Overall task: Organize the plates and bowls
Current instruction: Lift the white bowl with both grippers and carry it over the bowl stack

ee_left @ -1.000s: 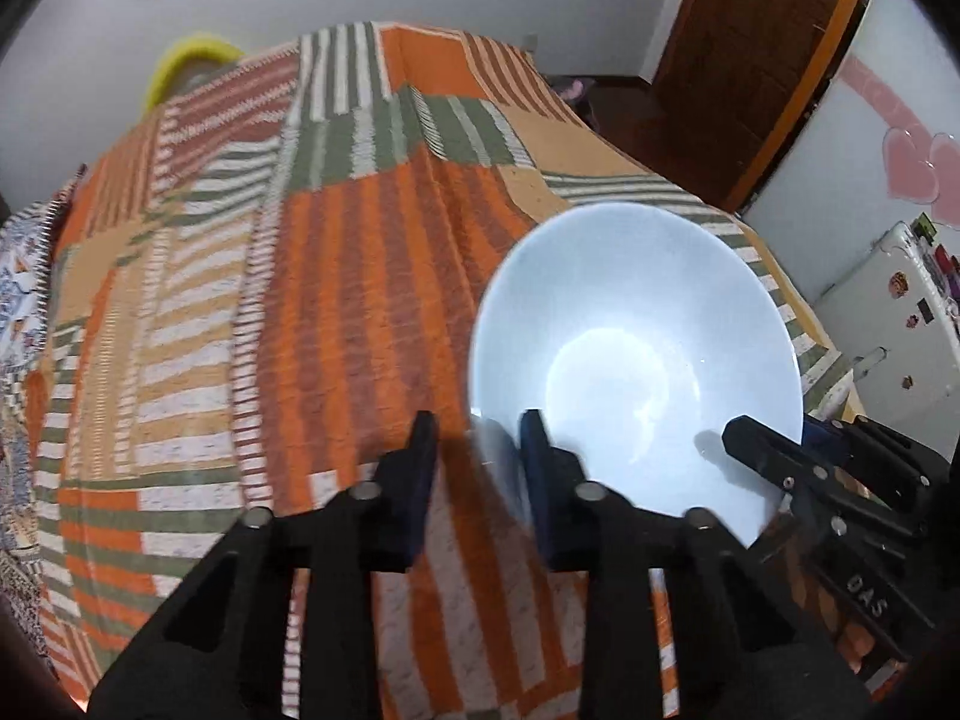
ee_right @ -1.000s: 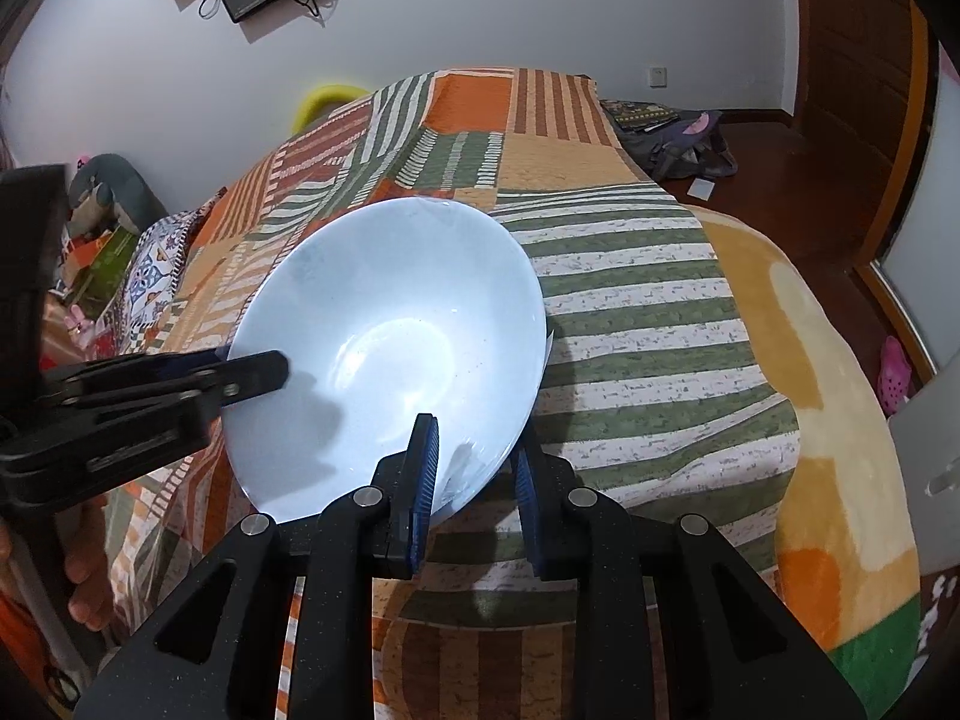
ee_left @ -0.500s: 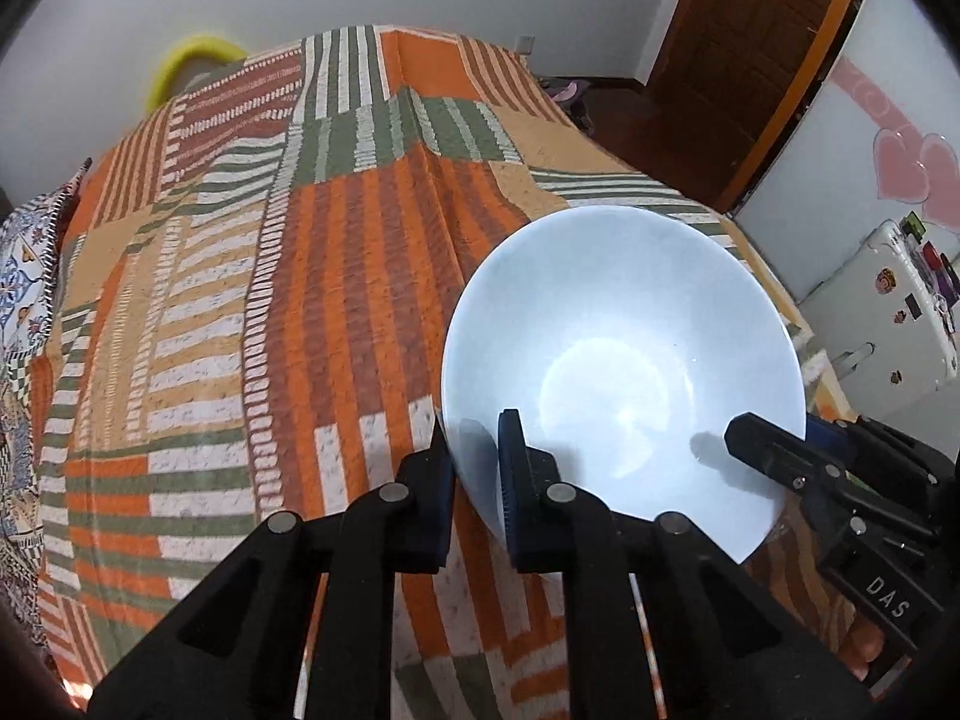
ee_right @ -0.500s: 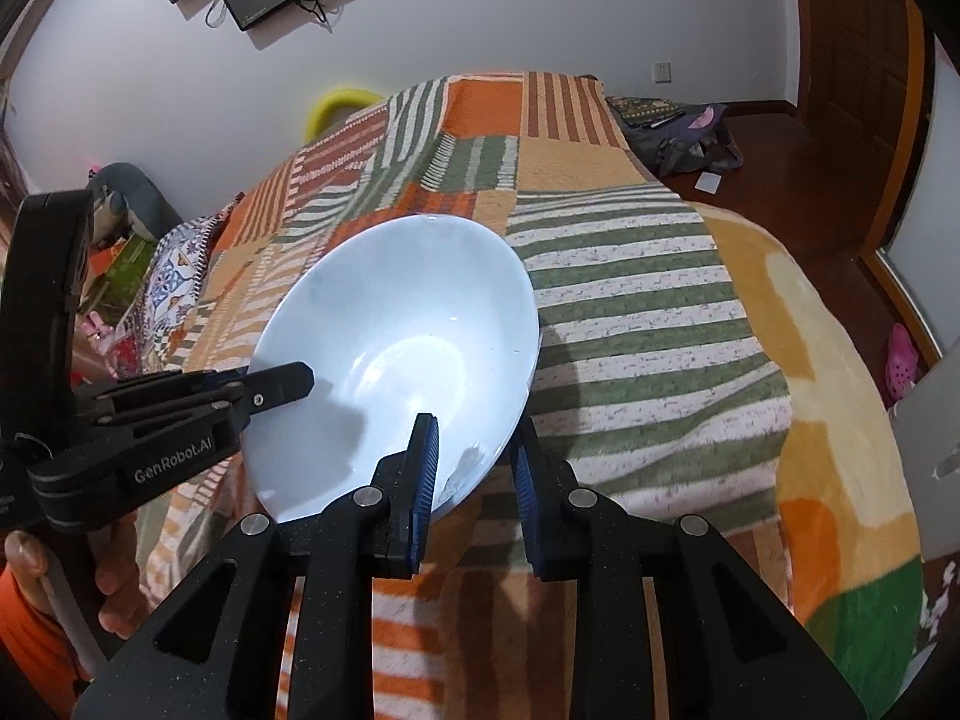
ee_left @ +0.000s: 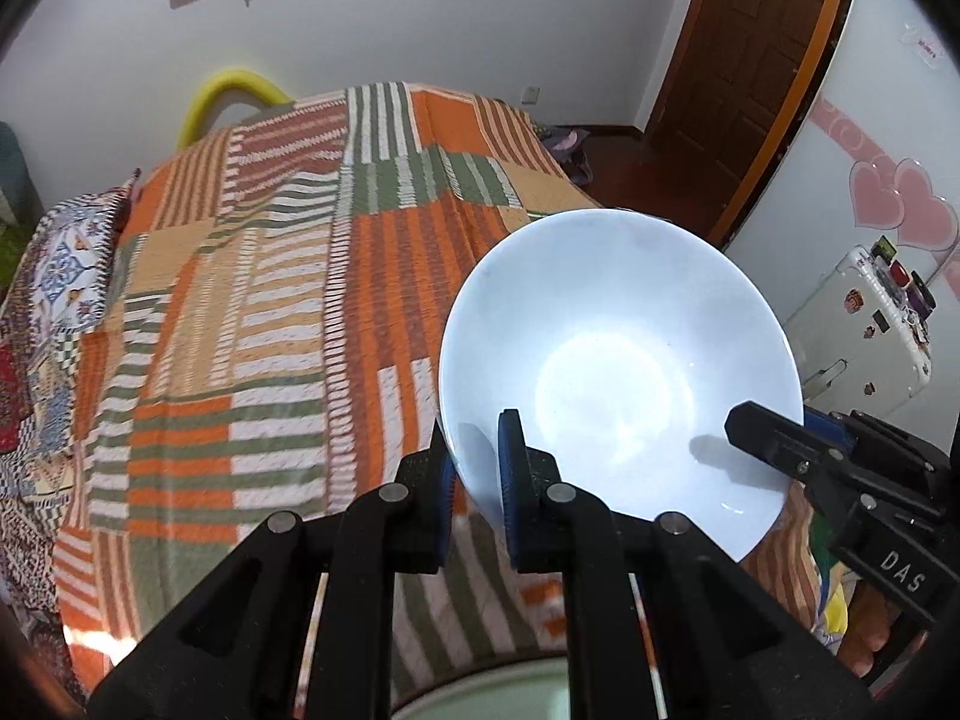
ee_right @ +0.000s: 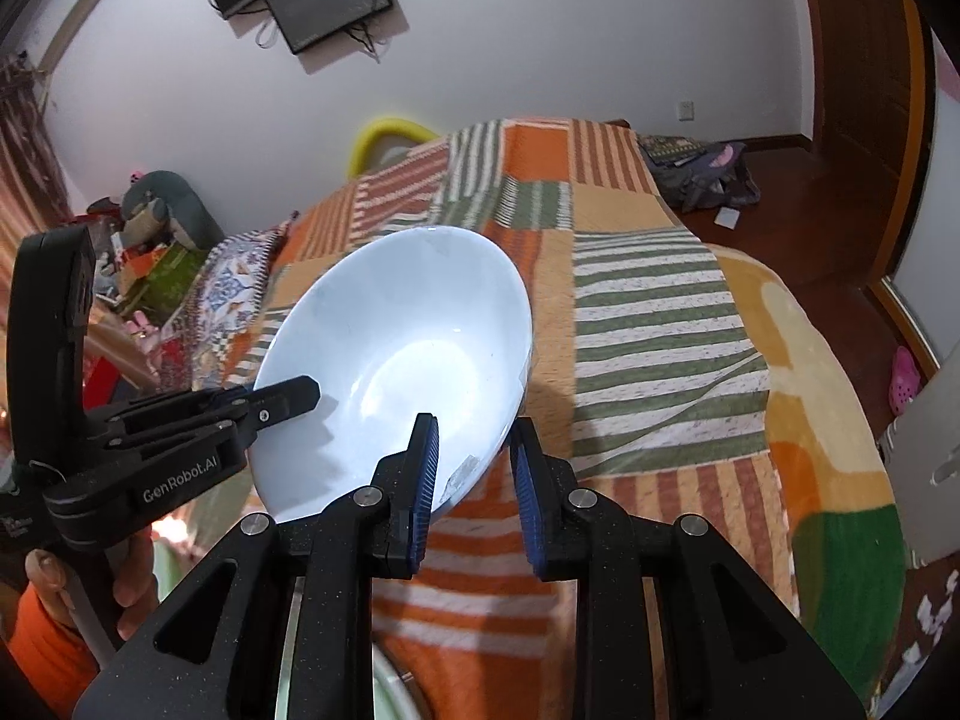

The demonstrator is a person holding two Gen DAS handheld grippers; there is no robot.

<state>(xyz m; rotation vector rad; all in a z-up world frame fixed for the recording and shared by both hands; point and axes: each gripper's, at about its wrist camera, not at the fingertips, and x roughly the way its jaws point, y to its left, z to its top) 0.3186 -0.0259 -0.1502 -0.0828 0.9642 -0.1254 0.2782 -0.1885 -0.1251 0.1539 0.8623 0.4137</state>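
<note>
A white bowl [ee_left: 618,360] hangs tilted above the striped blanket [ee_left: 252,324], gripped from both sides. My left gripper [ee_left: 477,456] is shut on its near-left rim, one pad inside the bowl and one outside. The right gripper [ee_left: 774,438] bites the opposite rim at the right of that view. In the right wrist view, the bowl [ee_right: 408,330] leans left, and my right gripper [ee_right: 474,438] is shut on its near rim. The left gripper [ee_right: 288,396] reaches in from the left, held by a hand [ee_right: 129,576].
The orange, green and white blanket [ee_right: 648,324] covers a bed. A pale green rim [ee_left: 480,696] shows under the grippers at the bottom edge. A yellow tube [ee_left: 234,87] lies at the far end. A white fridge [ee_left: 864,324] and wooden door [ee_left: 738,60] stand right; a backpack [ee_right: 702,174] lies on the floor.
The left jaws have come together on the bowl's rim. Both grippers have risen with the bowl, which now hangs above the blanket; more of the room shows.
</note>
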